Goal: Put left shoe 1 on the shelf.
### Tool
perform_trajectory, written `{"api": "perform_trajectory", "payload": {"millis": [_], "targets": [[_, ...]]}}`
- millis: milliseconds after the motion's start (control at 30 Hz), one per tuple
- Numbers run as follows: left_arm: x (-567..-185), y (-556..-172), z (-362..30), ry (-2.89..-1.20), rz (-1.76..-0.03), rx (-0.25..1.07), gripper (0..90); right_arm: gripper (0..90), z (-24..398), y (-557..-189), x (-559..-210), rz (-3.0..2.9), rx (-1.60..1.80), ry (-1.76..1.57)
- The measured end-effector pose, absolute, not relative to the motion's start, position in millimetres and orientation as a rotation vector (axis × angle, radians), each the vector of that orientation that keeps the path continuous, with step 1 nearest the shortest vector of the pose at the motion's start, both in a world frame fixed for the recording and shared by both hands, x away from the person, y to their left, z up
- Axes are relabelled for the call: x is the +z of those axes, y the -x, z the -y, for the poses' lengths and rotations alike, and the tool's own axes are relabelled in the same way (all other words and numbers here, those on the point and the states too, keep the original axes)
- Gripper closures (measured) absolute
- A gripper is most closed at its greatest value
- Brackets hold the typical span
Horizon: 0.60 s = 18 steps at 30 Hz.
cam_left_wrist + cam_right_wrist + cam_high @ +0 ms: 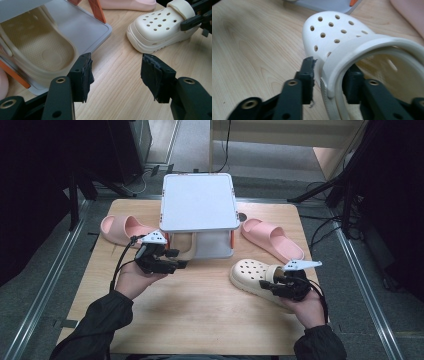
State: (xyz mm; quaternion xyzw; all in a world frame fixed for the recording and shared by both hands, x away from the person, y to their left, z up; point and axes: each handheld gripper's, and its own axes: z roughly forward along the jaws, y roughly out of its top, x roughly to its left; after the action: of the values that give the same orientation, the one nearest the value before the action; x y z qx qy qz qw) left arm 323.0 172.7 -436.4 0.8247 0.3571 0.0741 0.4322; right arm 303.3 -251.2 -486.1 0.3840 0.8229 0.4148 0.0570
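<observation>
Fingers of right gripper straddling cream perforated foam clog's side wall, not yet clamped; next: squeeze, lift toward grey two-tier rack.

no legible text, labels or nos., maybe blur-hidden

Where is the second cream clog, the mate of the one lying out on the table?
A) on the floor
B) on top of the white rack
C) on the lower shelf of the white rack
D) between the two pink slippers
C: the second cream clog lies on the lower shelf of the white rack, under its top.
</observation>
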Motion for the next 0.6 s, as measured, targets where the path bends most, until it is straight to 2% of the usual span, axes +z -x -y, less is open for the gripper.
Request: {"api": "perform_trajectory", "payload": {"millis": [33, 133, 600], "targets": [[-436.5, -322.9, -172.5, -2.058, -0.893, 0.181, 42.5, 74.4, 250.5, -303.8, -486.7, -2.496, 1.249, -1.168], [-436.5, -322.7, -172.8, -2.057, -0.897, 0.181, 42.4, 76.9, 253.5, -307.9, -488.0, -2.511, 1.288, -1.235], [-440.3, -316.7, -177.0, -2.047, -0.915, 0.185, 42.4, 77.4, 232.9, -302.1, -473.5, -2.499, 1.344, -1.198]]}}
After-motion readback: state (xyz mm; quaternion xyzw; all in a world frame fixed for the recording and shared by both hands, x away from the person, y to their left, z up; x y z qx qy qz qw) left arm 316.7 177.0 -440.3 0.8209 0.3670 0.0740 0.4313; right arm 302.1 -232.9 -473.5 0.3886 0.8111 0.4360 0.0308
